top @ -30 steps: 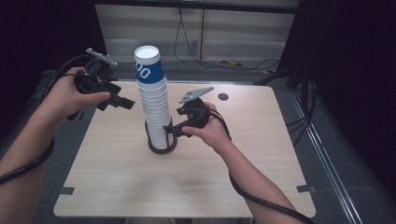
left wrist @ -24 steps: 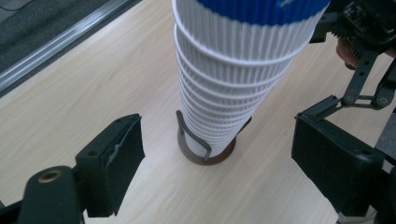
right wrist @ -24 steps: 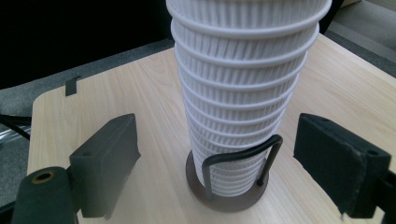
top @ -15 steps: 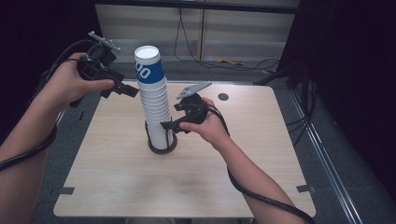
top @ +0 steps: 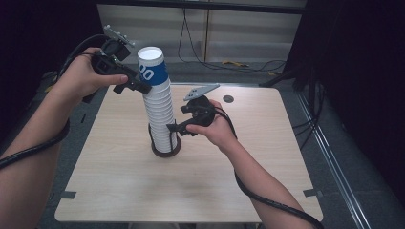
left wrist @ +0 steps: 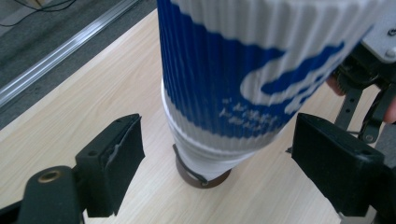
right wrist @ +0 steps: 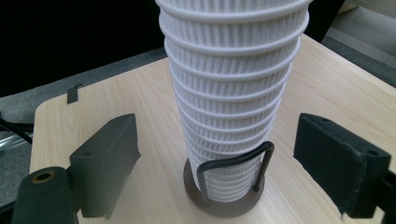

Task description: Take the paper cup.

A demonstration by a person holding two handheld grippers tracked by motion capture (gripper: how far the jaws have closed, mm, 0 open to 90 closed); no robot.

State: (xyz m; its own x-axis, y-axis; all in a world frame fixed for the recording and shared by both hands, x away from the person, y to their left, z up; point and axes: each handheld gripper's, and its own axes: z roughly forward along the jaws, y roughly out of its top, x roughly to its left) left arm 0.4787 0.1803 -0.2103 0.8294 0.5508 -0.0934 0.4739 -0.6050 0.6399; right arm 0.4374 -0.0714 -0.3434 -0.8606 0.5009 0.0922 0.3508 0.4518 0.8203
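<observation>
Cups first: the cup stack (top: 160, 112) stands upright in a round dark holder (top: 166, 149) w/ a wire loop, near the middle of the table (top: 239, 191), blue-printed top cup (top: 152, 67) capping it.

Your left gripper (top: 137, 87) sits high, level w/ that top cup, jaws apart on either side of its blue band, no contact yet by the look of the left gripper view. Probably you're lined up there bc only the top cup is meant to come off.

Your right gripper (top: 173, 129) is low by the base, jaws also wide apart w/ the ribbed white cups between them, not touching. Likely that's to brace the lower stack so it doesn't lift or tip out of the holder when you pull. Close right first, then left, imo.
</observation>
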